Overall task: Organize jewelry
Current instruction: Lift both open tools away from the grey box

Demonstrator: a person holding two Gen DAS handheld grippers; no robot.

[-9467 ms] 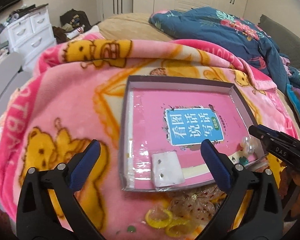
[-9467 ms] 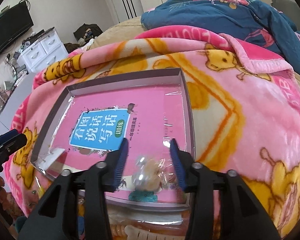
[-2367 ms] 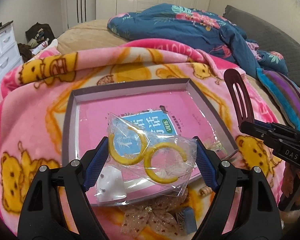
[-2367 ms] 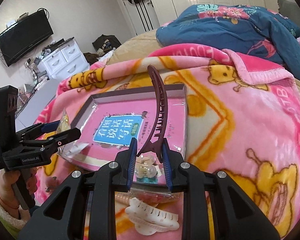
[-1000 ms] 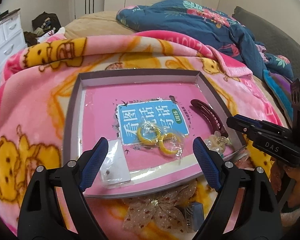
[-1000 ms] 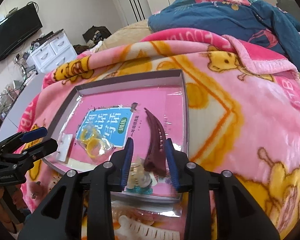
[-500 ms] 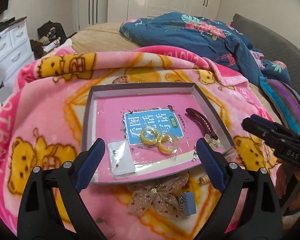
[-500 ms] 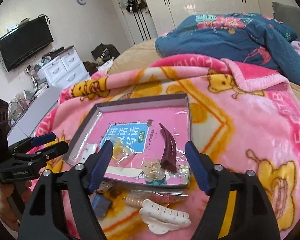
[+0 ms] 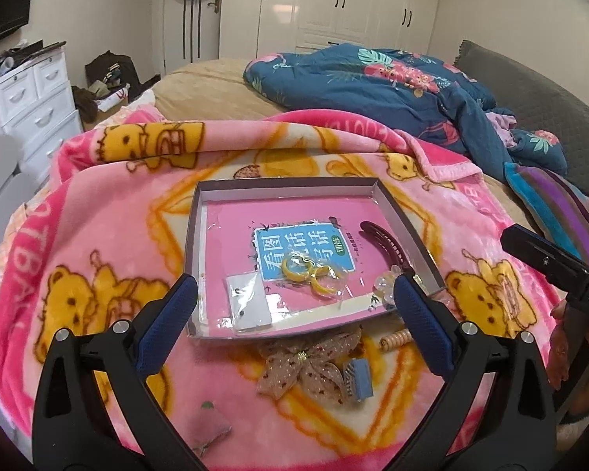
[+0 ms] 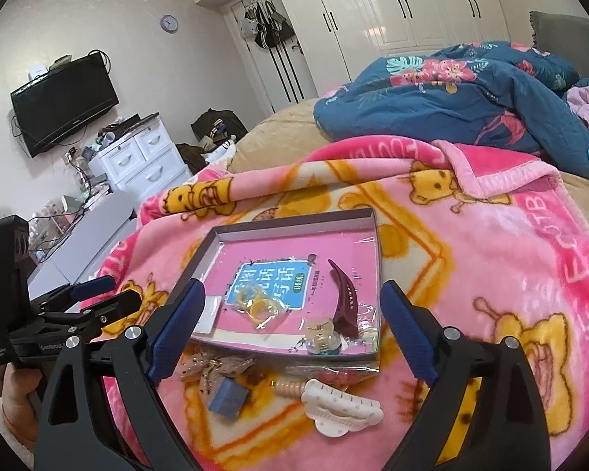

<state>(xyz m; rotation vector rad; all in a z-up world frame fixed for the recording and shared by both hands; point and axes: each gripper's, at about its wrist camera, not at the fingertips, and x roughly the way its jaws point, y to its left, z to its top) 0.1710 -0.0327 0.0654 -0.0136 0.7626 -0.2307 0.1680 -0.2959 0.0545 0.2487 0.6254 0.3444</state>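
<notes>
- Left gripper [image 9: 294,320], right gripper [image 10: 292,327]: jaws just spread, nothing held
- Next, I judge: cream scalloped plastic hair claw [image 10: 343,412], 6 o'clock of shallow grey cardboard tray [image 10: 294,221]; pinch its spine squarely

Pink bear-print blanket [image 9: 98,235]; maroon hair clip [image 9: 385,241]; yellow rings [image 9: 314,272]; possibly speckled beige bow [image 9: 310,365]

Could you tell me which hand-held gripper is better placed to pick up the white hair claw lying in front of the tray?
Right. The white claw lies just ahead of the right hand-held gripper, between its open jaws. The left hand-held gripper, also open and empty, faces the bow instead.
</notes>
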